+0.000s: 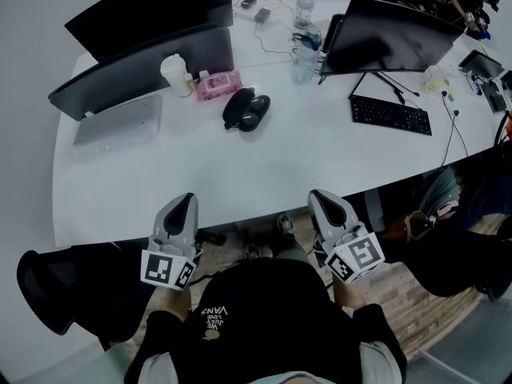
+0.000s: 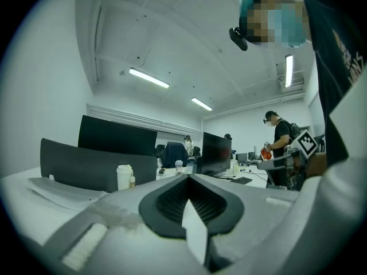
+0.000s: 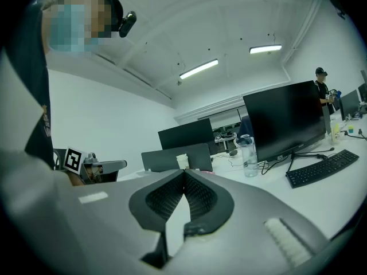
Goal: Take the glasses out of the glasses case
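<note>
The black glasses case (image 1: 246,109) lies on the white table (image 1: 264,162), far back. It is just beside a pink pack of wipes (image 1: 217,84) and near a white cup with a lid (image 1: 175,74). The left claw (image 1: 186,199) and the right claw (image 1: 318,195) are at the near edge of the table, well apart from the case. Both claws are closed tight with nothing in them.

an office: monitors (image 1: 392,34) and a keyboard (image 1: 390,115) on a long white desk (image 1: 280,162).
</note>
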A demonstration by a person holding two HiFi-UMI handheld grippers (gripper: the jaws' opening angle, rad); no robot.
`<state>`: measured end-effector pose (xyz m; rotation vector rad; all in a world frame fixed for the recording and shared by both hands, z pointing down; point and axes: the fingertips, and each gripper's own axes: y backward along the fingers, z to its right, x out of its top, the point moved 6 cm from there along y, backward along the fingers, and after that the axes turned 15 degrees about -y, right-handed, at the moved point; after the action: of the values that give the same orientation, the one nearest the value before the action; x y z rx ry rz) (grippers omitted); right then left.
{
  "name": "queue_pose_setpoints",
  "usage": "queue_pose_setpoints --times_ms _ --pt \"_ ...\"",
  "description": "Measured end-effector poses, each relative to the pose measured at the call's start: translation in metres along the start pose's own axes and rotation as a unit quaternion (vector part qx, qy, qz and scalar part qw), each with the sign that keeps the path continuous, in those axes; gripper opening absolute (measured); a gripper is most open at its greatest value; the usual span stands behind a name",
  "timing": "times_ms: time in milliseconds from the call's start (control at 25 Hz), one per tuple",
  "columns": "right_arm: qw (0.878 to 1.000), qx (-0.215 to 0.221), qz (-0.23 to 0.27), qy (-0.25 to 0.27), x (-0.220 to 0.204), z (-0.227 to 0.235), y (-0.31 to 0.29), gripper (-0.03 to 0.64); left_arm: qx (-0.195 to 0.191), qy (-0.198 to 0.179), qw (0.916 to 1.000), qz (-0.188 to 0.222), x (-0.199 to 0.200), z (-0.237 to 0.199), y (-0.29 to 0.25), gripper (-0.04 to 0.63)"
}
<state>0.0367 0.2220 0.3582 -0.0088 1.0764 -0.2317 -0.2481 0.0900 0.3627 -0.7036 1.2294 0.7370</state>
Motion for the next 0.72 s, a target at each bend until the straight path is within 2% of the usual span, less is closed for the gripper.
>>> queue_pose_setpoints --times_ms 320,720 --pt "0.999 0.029 -0.014 0.02 0.033 0.035 -0.027 0.002 0.026 0.004 0.9996 -0.005 0.004 0.004 -0.033 0.001" --pt "0.993 0.099 -0.047 0.043 0.063 0.071 -0.081 0.002 0.086 0.008 0.9962 -0.013 0.007 0.004 -0.066 0.0"
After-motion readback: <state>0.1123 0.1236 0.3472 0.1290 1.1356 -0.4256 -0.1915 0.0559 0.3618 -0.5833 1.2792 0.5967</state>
